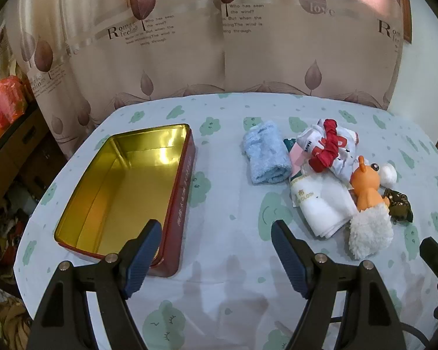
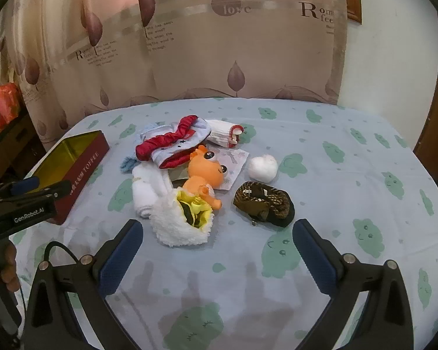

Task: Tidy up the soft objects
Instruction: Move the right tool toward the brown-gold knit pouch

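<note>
One heap of soft things lies at two o'clock on the cloud-print tablecloth point(image 1: 219, 180): one rolled blue towel point(image 1: 267, 157), one folded white cloth point(image 1: 324, 204), one red scrunchie point(image 1: 325, 151), one orange plush toy point(image 2: 204, 172), one white pompom point(image 2: 262, 167) and one dark patterned pouch point(image 2: 264, 204). One open red tin point(image 1: 122, 186) with a gold inside sits well apart at ten o'clock. The left gripper point(image 1: 216, 230) and the right gripper point(image 2: 217, 233) both hover with jaws spread wide, holding nothing.

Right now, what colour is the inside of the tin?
Shiny gold inside the tin, with dark red outer walls. The left wrist view shows it best.
</note>
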{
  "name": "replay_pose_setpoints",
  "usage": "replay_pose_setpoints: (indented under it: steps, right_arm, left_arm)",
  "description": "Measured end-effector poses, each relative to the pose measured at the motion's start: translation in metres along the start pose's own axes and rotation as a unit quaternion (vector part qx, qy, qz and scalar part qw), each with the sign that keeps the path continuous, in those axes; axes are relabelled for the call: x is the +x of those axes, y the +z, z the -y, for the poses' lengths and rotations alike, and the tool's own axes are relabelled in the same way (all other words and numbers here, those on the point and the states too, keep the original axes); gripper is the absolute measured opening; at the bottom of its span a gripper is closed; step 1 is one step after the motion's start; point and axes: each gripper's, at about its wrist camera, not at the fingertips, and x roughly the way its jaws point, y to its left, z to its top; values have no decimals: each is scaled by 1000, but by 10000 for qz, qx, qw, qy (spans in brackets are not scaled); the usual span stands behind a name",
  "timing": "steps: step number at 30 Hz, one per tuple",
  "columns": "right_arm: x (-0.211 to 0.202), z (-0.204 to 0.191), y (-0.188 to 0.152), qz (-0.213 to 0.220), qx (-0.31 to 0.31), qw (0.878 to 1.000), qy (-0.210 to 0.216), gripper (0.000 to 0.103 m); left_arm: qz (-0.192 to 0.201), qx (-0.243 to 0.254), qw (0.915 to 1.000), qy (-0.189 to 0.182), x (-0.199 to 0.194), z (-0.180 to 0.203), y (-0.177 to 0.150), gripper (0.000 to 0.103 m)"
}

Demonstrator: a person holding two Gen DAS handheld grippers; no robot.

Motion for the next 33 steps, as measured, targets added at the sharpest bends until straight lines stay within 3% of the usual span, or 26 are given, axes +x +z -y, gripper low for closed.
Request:
replay_pose_setpoints:
  steps: [17,33]
  right_arm:
    - [4,3,0,-95,32,9998,-146,99]
    - [9,7,1,-180,25,9997,-192,88]
  left_arm:
    - [-46,19,10000,-36,5,2,-2,79]
    - [-134,98,9996,-214,17,2,-3,79]
